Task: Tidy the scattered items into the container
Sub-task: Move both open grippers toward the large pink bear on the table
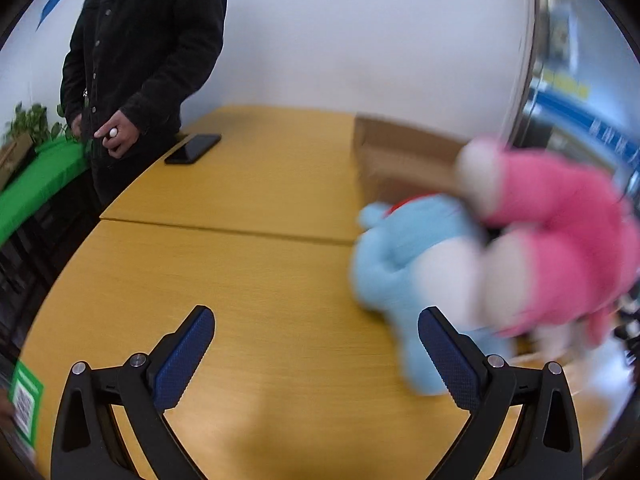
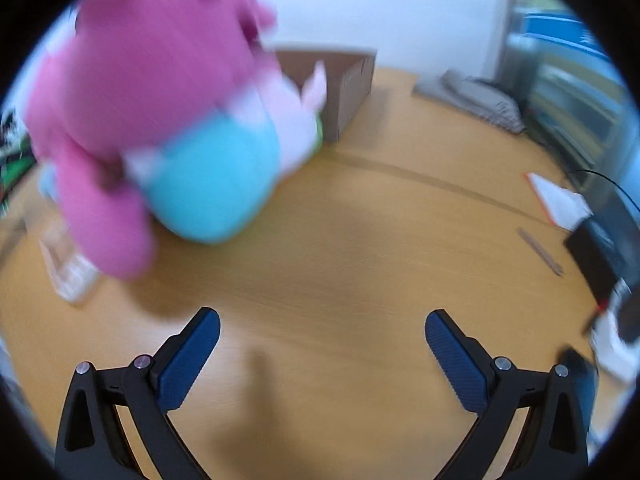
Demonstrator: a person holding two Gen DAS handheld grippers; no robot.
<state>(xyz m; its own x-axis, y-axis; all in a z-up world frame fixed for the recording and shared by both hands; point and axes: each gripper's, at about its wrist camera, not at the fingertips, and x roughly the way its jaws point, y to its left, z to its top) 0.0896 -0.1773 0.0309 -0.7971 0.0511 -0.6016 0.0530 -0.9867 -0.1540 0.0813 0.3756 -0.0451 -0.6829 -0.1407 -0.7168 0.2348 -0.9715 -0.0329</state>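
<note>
- Both views were smeared by motion blur, so fine detail on the toys could not be read.
- The left gripper [image 1: 316,354] had its blue-padded fingers spread wide over the yellow wooden tabletop [image 1: 224,272], with nothing between them.
- The right gripper [image 2: 322,356] was likewise spread apart and empty above the same tabletop.
- A fluffy pink plush toy [image 1: 560,240] lay on top of a pale blue plush toy [image 1: 396,276]; the pile sat just in front of the open brown cardboard box [image 1: 400,152], which I took to be the container.
- In the right wrist view the pink toy [image 2: 152,92] filled the upper left, the blue one [image 2: 216,184] bulged beneath it, and the box [image 2: 344,84] stood behind them.
- The step in hand looked like the approach to a first pick, with neither toy boxed.
- To do it well, I would have taken the pink toy first, since it sat uppermost and lifting the blue one would tip it off.
- Plush compresses, so the fingers should close deep on a thick part of the body, not a limb or ear.
- The toy should be lifted clear of the box wall and released well inside.
- A black phone [image 1: 193,149] lay well apart at the far left edge, near a bystander in a dark jacket [image 1: 144,60]; it seemed no part of the pile.
</note>
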